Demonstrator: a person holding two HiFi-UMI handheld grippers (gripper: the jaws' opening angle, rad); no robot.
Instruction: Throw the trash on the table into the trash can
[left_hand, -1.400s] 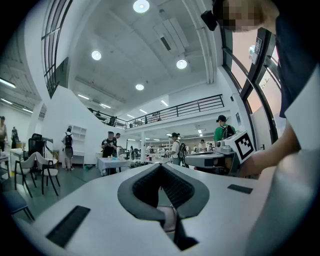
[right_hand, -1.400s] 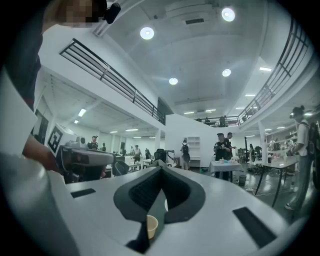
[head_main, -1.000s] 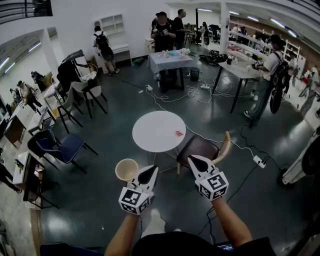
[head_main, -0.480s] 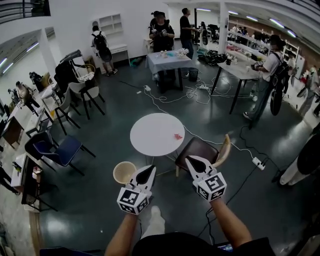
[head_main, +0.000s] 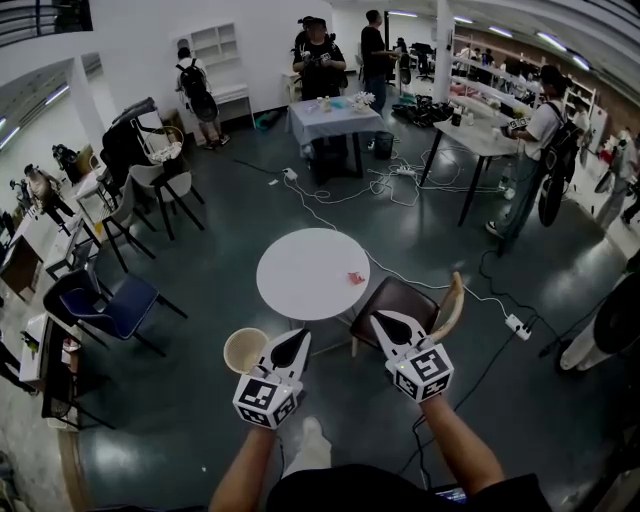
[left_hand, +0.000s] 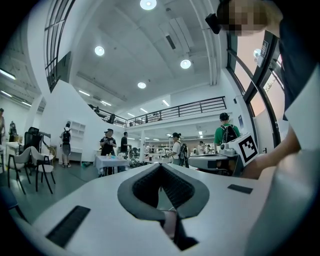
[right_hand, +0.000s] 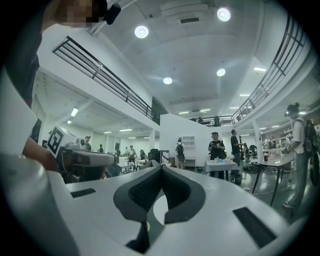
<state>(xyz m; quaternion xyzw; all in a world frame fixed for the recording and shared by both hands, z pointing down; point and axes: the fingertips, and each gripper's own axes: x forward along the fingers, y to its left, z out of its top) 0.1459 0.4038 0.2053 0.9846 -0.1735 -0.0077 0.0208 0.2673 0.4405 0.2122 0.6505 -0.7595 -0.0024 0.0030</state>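
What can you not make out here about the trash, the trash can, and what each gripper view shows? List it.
- Trash on the table: too small in the head view to identify.
- Trash can: too small in the head view to tell whether anything is inside.
- Both gripper views: the trash is not seen; each gripper's own fingers and body fill the lower picture.

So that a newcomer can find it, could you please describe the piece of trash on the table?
Find the round white table in the middle of the dark floor. The trash is the small reddish scrap near its right edge, the only thing visible on the white top.
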